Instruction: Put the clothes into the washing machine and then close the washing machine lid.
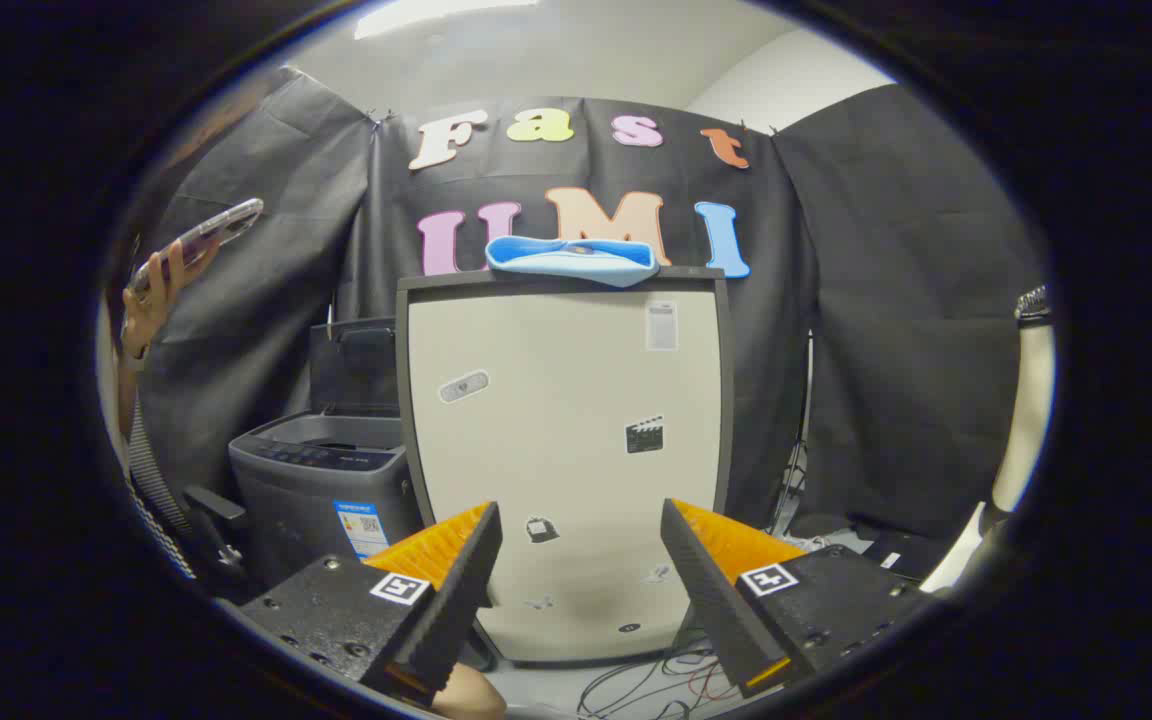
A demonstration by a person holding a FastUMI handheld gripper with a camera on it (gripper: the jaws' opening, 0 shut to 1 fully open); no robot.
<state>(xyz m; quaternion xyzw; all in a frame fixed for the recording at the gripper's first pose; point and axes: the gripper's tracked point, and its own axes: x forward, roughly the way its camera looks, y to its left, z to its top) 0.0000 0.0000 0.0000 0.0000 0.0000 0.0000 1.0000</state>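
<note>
A blue folded piece of clothing (572,259) lies on top of a tall cream cabinet (566,440), well beyond my fingers. The grey washing machine (321,490) stands to the left of the cabinet, and its dark lid (354,365) is raised upright at the back. My gripper (581,525) is open, nothing between its fingers, and it points at the cabinet's front, far below the clothing.
At the far left a person's hand (151,295) holds up a phone (201,238). An arm with a wristwatch (1026,400) shows at the far right. Cables (656,680) lie on the floor beneath the cabinet. Black cloth walls close off the back.
</note>
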